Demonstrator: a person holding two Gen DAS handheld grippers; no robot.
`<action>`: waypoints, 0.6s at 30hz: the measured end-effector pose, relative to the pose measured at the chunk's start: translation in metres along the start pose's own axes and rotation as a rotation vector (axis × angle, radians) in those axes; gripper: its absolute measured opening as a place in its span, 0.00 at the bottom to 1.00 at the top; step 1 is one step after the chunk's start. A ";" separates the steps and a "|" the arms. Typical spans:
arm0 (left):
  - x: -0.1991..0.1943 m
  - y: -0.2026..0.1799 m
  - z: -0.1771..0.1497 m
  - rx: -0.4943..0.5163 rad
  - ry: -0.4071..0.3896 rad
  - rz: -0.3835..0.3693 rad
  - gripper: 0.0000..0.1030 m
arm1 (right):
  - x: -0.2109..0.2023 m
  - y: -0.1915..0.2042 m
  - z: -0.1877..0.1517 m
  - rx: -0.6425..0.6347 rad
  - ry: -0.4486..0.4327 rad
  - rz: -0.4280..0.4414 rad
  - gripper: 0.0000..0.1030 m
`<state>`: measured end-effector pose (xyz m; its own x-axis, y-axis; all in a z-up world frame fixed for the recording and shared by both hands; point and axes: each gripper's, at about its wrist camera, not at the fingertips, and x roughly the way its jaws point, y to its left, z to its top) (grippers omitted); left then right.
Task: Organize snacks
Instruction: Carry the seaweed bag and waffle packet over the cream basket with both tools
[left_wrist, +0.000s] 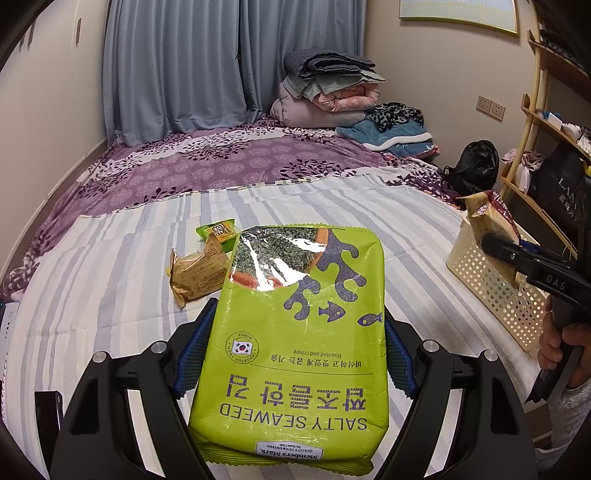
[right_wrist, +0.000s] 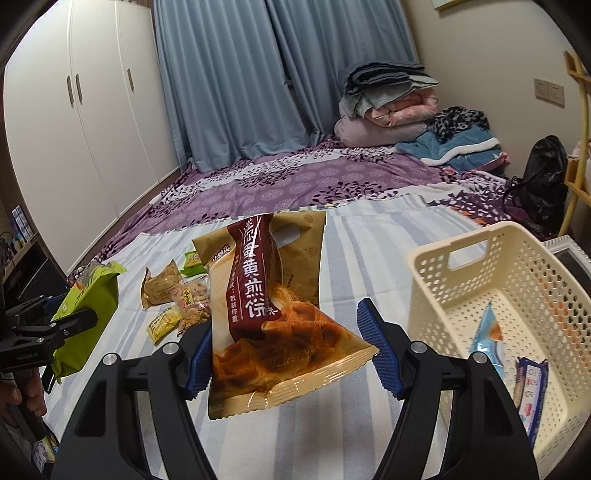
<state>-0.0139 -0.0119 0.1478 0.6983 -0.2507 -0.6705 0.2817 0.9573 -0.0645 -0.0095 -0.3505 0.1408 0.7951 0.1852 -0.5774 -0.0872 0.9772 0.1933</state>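
My left gripper (left_wrist: 295, 343) is shut on a big green salty seaweed bag (left_wrist: 295, 332), held above the striped bed sheet; it also shows in the right wrist view (right_wrist: 88, 306). My right gripper (right_wrist: 284, 343) holds a tan and maroon egg pancake bag (right_wrist: 269, 314); the left pad touches it, the right pad stands apart. That bag (left_wrist: 491, 221) hangs by the cream perforated basket (right_wrist: 517, 266), which holds a light blue packet (right_wrist: 487, 339) and a blue-and-white packet (right_wrist: 532, 391). Small snacks (right_wrist: 173, 295) lie on the sheet.
A brown wrapper (left_wrist: 195, 273) and a small green packet (left_wrist: 218, 230) lie on the striped sheet (left_wrist: 110, 277). Folded bedding (left_wrist: 325, 92) is stacked at the far end. A wooden shelf (left_wrist: 546, 147) and black bag (left_wrist: 472, 166) stand right. White wardrobes (right_wrist: 74, 129) stand left.
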 end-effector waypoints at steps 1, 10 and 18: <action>0.000 -0.002 0.000 0.003 0.000 -0.003 0.79 | -0.003 -0.003 0.000 0.006 -0.006 -0.007 0.68; 0.002 -0.018 0.007 0.032 -0.004 -0.022 0.79 | -0.030 -0.040 -0.003 0.067 -0.047 -0.090 0.68; 0.003 -0.034 0.012 0.063 -0.010 -0.042 0.79 | -0.050 -0.081 -0.012 0.135 -0.063 -0.180 0.68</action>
<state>-0.0133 -0.0473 0.1565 0.6917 -0.2917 -0.6607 0.3514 0.9351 -0.0449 -0.0492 -0.4375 0.1448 0.8267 -0.0016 -0.5627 0.1373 0.9704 0.1989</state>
